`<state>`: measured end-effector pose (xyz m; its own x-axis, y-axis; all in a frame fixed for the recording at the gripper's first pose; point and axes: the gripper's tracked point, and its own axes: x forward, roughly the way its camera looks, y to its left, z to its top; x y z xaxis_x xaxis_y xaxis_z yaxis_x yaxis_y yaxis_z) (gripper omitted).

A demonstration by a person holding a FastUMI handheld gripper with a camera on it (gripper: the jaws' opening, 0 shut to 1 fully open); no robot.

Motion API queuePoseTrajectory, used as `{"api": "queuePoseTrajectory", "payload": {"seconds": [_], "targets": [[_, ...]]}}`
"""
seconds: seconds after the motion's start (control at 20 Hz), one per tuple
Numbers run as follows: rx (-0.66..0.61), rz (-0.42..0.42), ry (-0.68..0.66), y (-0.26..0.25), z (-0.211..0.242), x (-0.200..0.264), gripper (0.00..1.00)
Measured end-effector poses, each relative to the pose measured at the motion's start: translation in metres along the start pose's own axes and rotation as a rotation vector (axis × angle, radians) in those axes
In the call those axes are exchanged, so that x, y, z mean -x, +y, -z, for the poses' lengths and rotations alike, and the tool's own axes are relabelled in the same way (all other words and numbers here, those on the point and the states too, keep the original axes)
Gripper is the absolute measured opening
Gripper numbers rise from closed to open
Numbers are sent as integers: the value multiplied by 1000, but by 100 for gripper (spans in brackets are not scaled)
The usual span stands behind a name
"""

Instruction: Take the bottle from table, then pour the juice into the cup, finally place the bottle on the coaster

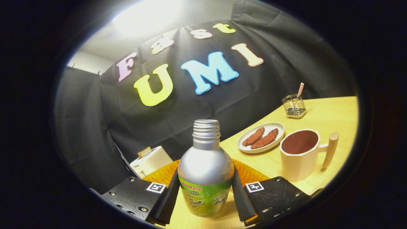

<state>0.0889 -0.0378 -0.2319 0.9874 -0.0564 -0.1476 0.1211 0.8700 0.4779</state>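
A silver bottle (205,167) with a green label and an uncapped threaded neck stands upright between my fingers. My gripper (206,190) is shut on the bottle, both black pads pressing its sides. Right behind the bottle lies an orange coaster (246,173) on the wooden table (330,117). To the right of the fingers stands a cream cup (300,154) with a wooden handle, filled with dark red liquid.
A white plate (261,137) with two brown sausages lies beyond the cup. A wire holder (294,106) with a striped straw stands farther back. A white toaster (151,160) with a slice of toast sits to the left by the black wall.
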Motion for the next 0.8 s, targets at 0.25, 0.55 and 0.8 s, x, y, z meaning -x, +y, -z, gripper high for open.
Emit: {"api": "queuePoseTrajectory", "payload": {"seconds": [0.25,0.55,0.8], "targets": [[-197,-27,-25,-6,-13,-4,76],[-351,-39,-23,-9,-16,-9,76],[-531,-82,-43,-8,-21,-10,76]]}}
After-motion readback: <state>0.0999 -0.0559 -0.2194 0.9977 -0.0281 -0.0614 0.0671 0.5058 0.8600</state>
